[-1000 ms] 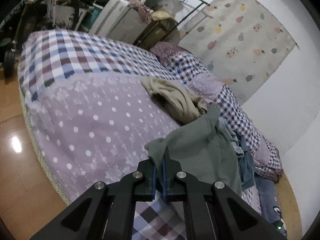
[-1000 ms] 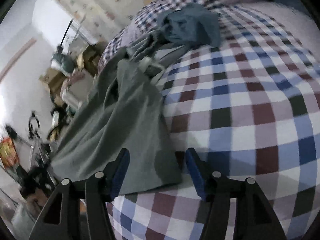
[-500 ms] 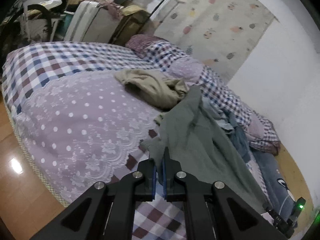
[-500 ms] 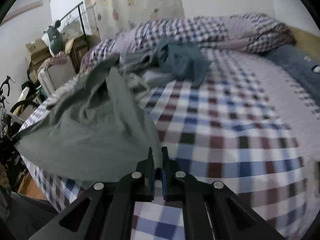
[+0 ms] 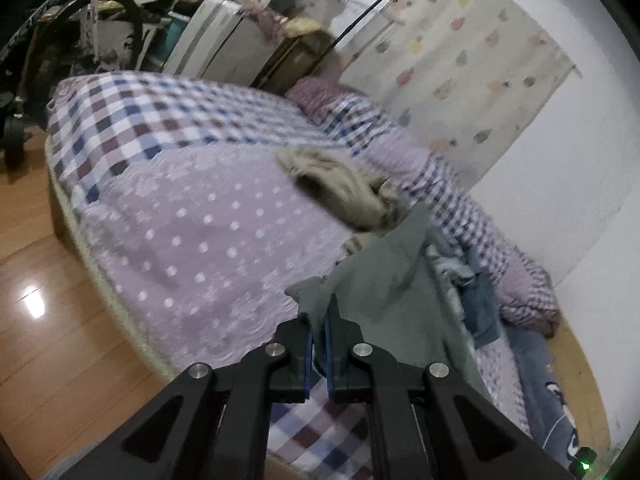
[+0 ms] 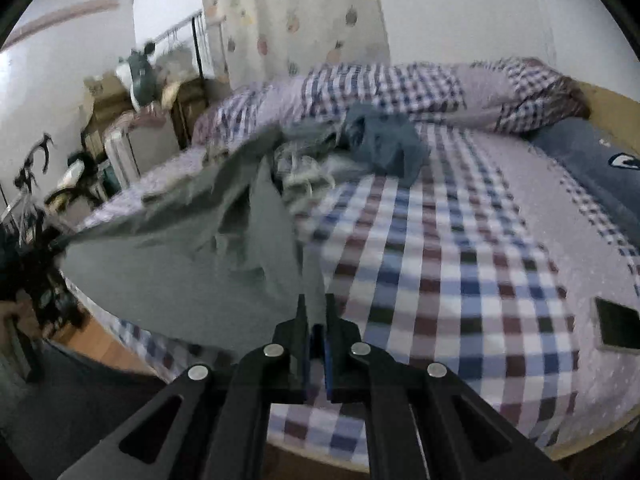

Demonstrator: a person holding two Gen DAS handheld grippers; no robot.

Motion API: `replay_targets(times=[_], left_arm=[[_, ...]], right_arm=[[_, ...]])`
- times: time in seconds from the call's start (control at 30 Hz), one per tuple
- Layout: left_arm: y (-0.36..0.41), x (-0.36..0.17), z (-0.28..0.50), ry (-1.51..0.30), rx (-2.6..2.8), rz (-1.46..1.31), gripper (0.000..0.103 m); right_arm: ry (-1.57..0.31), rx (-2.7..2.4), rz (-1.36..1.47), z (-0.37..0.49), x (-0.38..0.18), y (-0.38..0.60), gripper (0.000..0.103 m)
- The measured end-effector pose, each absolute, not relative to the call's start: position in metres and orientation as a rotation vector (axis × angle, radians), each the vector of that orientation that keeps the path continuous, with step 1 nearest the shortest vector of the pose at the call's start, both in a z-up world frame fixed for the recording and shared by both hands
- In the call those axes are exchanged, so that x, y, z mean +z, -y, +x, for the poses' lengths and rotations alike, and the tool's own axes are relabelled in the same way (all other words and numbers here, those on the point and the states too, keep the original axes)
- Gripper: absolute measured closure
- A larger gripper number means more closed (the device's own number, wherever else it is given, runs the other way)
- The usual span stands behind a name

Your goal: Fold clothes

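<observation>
A grey-green garment hangs stretched above the bed, pinched at two edges. My left gripper is shut on one corner of it. My right gripper is shut on another edge, and the cloth fans out to the left of it. A beige garment lies crumpled on the dotted lilac cover. A blue garment lies bunched near the pillows, beside a heap of pale clothes.
The bed has a checked cover and a dotted lilac part. A phone lies near its right edge. Wooden floor lies to the left. Boxes, a suitcase and a bicycle crowd the far corner.
The right gripper shut on the grey-green garment's edge and lifted it off the bed. The left gripper, still shut on its corner, shifted, and the cloth now hangs spread between the two.
</observation>
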State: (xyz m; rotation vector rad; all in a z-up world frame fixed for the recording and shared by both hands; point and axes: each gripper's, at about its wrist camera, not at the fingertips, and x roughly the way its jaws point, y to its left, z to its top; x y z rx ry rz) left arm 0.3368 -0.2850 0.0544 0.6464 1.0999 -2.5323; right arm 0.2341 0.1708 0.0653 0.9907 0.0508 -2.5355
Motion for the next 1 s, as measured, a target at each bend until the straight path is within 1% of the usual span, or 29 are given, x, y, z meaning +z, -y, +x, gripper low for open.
replay_targets(times=[0.1, 0.17, 0.3, 0.37, 0.4, 0.47, 0.5, 0.57, 0.6, 0.63, 0.67, 0.7, 0.73, 0.83, 1.0], left_arm=[[0.29, 0.052, 0.341, -1.105, -2.5, 0.646, 0.098], [0.295, 0.048, 0.344, -1.125, -2.464, 0.657, 0.092], [0.303, 0.045, 0.353, -1.152, -2.401, 0.616, 0.085], [0.309, 0.044, 0.357, -1.179, -2.366, 0.586, 0.069], [0.311, 0.043, 0.358, -1.193, -2.349, 0.572, 0.066], [0.313, 0.043, 0.361, -1.198, -2.345, 0.542, 0.056], [0.313, 0.044, 0.361, -1.195, -2.35, 0.531, 0.053], [0.311, 0.046, 0.358, -1.182, -2.371, 0.515, 0.042], [0.309, 0.047, 0.356, -1.173, -2.39, 0.514, 0.04], [0.307, 0.049, 0.353, -1.165, -2.41, 0.514, 0.035], [0.304, 0.05, 0.348, -1.156, -2.44, 0.517, 0.027], [0.3, 0.052, 0.342, -1.142, -2.472, 0.527, 0.024], [0.296, 0.054, 0.336, -1.127, -2.504, 0.538, 0.023], [0.283, 0.059, 0.314, -1.049, -2.604, 0.571, 0.021], [0.255, 0.068, 0.276, -0.931, -2.756, 0.619, 0.021]], right_arm=[[-0.079, -2.499, 1.103, 0.226, 0.047, -0.166, 0.098], [-0.087, -2.499, 1.121, 0.226, 0.044, -0.165, 0.096], [-0.074, -2.503, 1.133, 0.228, 0.043, -0.17, 0.095], [-0.05, -2.514, 1.124, 0.228, 0.045, -0.175, 0.095], [-0.02, -2.522, 1.124, 0.226, 0.046, -0.18, 0.095], [0.044, -2.539, 1.126, 0.223, 0.048, -0.189, 0.094], [0.076, -2.55, 1.129, 0.221, 0.048, -0.194, 0.093], [0.142, -2.568, 1.137, 0.218, 0.048, -0.203, 0.085], [0.176, -2.574, 1.142, 0.216, 0.047, -0.207, 0.077], [0.206, -2.578, 1.144, 0.214, 0.047, -0.211, 0.067], [0.237, -2.583, 1.143, 0.213, 0.047, -0.214, 0.062], [0.257, -2.584, 1.14, 0.212, 0.047, -0.216, 0.058], [0.276, -2.585, 1.136, 0.212, 0.047, -0.217, 0.057], [0.304, -2.586, 1.138, 0.209, 0.046, -0.219, 0.054], [0.283, -2.574, 1.138, 0.206, 0.043, -0.212, 0.053]])
